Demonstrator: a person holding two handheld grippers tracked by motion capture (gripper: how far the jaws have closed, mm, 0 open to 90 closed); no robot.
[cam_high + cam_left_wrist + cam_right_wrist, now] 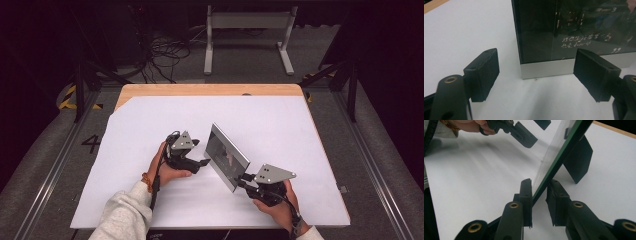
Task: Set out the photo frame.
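A glass picture frame [227,155] with a silver rim stands on edge on the white sheet, turned diagonally. In the left gripper view the picture frame [564,37] shows dark glass with white writing. My left gripper [204,161] is just left of it and open. Its jaws [535,58] stand wide apart, with the frame's lower corner just beyond them and untouched. My right gripper [245,179] is shut on the frame's near lower corner. Both of its pads [539,185] press the green-edged pane [559,152]. A black prop leg [579,162] juts out behind the frame. The left gripper [535,130] shows farther off.
The white sheet [150,200] covers most of a wooden table [200,89]. Beyond the far edge, a grey metal stand [247,30] and loose cables [165,50] lie on the floor. Dark rails run along both sides.
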